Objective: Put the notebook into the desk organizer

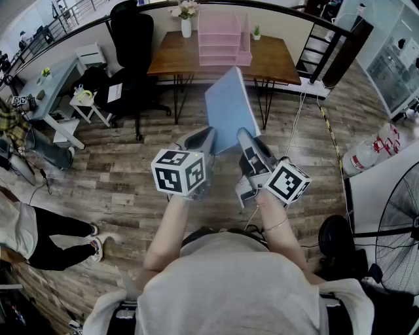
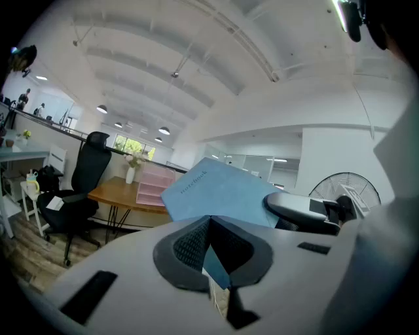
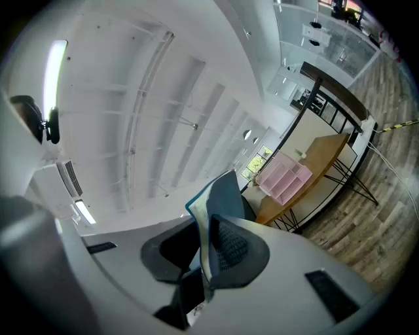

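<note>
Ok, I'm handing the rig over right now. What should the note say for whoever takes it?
Left gripper: shut on a lower corner of the blue notebook.
Right gripper: shut on the notebook's edge.
Notebook: in the air, tilted, held by both grippers over the wood floor, short of the desk.
Pink desk organizer: on the wooden desk ahead, beside a vase of flowers.
Done: notebook is in hand.
Left: carry it to the desk, slide it into the organizer, release.

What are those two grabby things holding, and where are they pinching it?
The blue notebook, at its bottom edge: the left hand-held gripper pinches a corner, the right hand-held gripper pinches beside it.
</note>
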Available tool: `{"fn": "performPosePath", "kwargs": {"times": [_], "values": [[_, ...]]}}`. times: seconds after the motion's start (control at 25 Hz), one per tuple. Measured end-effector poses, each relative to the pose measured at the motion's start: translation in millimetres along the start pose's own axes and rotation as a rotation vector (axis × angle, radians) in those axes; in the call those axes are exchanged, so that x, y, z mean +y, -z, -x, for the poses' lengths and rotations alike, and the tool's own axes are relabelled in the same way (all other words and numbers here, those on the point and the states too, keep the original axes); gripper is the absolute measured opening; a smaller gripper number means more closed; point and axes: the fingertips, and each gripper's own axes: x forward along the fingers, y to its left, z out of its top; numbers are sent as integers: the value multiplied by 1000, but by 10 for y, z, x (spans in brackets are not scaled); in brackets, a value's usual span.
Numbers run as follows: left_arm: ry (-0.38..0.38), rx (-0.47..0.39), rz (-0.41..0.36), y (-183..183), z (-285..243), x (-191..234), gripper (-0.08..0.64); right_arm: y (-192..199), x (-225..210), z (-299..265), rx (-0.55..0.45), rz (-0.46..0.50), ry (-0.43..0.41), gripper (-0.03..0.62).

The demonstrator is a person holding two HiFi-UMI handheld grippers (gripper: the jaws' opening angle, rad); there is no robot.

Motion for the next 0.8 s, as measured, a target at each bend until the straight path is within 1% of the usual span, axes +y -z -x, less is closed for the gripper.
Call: {"fn": "performPosePath", "kwargs": {"times": [0.2,0.32,0.44,0.64,0.8], "values": [[-3,10,6,31,-50,-23,11,-28,-82,50,-6,-9,15,63],[-5,9,7,31,-81,-28,11,-55,-159,86,-2,3,37,64],[-9,7,5,37,-99,-24,11,-79,-112,69,-6,-4,7,64],[-18,6,14,55,-119,-47,11,-149,-87,56,4,-5,-21,69],[-23,-1,17,53,-162,-85,11,-165,-144,77,16,-12,-15,69]]}}
